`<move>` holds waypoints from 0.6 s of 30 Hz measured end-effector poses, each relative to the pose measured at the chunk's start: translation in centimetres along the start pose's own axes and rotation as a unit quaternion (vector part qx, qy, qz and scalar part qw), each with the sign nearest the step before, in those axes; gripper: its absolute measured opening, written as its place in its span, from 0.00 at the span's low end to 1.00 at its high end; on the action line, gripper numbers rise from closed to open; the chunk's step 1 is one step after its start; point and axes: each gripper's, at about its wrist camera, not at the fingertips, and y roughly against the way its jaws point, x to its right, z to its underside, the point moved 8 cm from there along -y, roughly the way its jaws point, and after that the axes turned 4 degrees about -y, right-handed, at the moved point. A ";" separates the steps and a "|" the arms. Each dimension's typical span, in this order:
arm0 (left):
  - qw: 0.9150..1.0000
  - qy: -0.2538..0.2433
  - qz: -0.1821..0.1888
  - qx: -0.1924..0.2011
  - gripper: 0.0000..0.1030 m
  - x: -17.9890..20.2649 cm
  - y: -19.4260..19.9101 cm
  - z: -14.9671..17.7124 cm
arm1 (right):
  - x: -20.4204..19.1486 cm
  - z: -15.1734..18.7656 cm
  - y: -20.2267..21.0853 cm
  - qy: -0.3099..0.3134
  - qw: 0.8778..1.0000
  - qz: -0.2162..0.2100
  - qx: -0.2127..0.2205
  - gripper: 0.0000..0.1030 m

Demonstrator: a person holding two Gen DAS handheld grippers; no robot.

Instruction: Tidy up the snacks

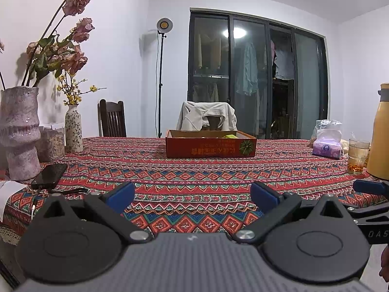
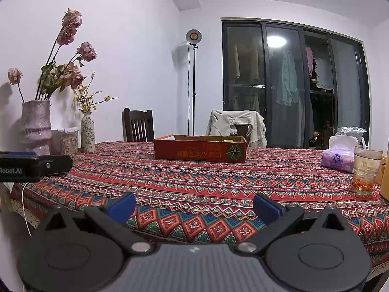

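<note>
Left wrist view: left gripper low over patterned tablecloth, blue fingers spread wide, nothing between. Red cardboard box stands mid-table, far off; yellow-green item peeks over its rim, rest of contents hidden. Phone beside pink vase at left; tissue pack, glass, yellow flask cut off at right.

Right wrist view: right gripper likewise agape and empty. Same box ahead, path clear. Glass holds pale liquid over orange bits
</note>
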 end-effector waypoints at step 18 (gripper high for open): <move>1.000 -0.009 -0.010 0.007 1.00 -0.3 0.0 -0.2 | 0.1 0.1 -0.1 0.001 1.000 -0.001 -0.002 1.00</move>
